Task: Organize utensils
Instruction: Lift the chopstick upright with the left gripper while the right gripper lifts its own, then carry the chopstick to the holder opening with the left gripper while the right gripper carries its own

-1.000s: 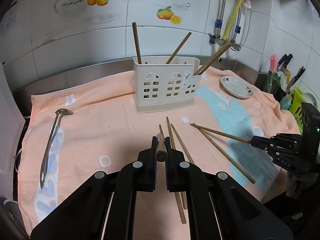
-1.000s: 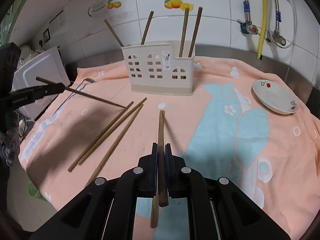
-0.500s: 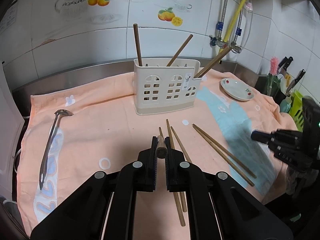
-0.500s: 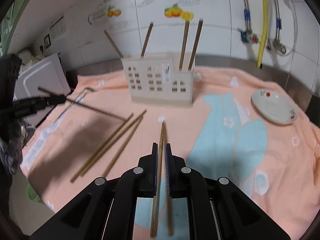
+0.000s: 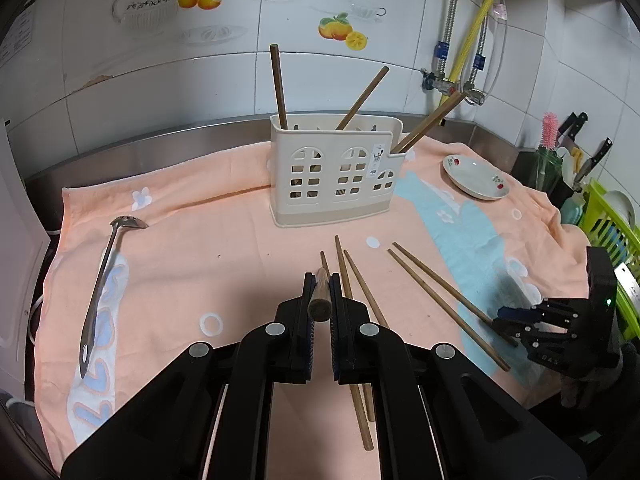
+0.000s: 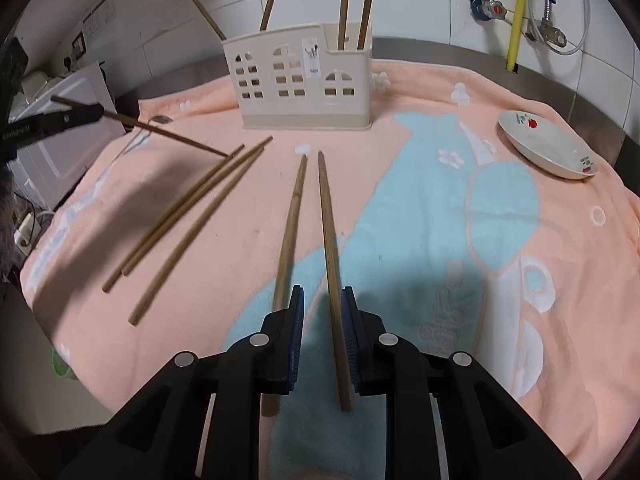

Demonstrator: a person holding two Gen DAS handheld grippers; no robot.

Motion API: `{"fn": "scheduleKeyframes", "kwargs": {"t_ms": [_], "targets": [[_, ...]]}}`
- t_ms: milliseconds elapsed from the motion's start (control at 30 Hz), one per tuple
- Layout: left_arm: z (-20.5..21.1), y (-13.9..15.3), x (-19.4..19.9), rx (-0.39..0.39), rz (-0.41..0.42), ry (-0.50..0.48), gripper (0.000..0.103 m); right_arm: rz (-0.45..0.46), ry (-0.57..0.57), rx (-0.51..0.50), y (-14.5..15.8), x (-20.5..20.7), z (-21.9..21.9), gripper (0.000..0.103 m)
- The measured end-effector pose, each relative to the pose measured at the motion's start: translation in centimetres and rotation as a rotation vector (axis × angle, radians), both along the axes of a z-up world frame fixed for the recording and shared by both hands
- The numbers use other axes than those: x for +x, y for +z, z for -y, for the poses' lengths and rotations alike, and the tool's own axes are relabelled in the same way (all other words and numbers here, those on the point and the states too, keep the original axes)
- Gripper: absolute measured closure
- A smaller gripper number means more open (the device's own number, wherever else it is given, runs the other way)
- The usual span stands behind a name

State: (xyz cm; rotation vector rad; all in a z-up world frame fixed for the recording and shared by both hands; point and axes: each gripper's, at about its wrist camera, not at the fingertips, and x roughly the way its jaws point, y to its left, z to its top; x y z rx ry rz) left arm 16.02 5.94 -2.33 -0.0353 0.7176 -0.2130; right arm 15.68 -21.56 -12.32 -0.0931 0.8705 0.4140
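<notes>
Right tool [image 6: 322,304] just opened, chopstick [image 6: 334,280] released.

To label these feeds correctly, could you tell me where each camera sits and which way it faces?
Left wrist: on the left gripper, shut on a chopstick, facing the utensil holder; the right gripper shows at right.
Right wrist: on the right gripper, its jaws just opening, a chopstick between them, facing the holder; the left gripper shows far left.
Shared: holder, towel, dish, loose chopsticks.
</notes>
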Motion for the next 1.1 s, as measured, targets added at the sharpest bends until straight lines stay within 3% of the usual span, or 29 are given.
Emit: {"fn": "scheduleKeyframes", "kwargs": {"t_ms": [233, 500, 700, 1100], "targets": [[0.0, -0.1, 0.0, -0.002, 0.000, 0.000, 0.097, -0.018, -0.002, -0.016, -1.0, 0.1, 0.0, 0.084], [0.0, -0.2, -0.1, -0.001, -0.005, 0.002, 0.097, -0.014, -0.018, -0.027, -1.5, 0.1, 0.2, 0.095], [-0.1, -0.4, 0.0, -0.007, -0.006, 0.002, 0.097, -0.001, -0.009, -0.047, -1.2, -0.1, 0.0, 0.096], [-0.3, -0.3, 0.1, -0.023, -0.002, 0.009, 0.097, 0.155, 0.001, 0.000, 4.6, -0.6, -0.5, 0.096]]}}
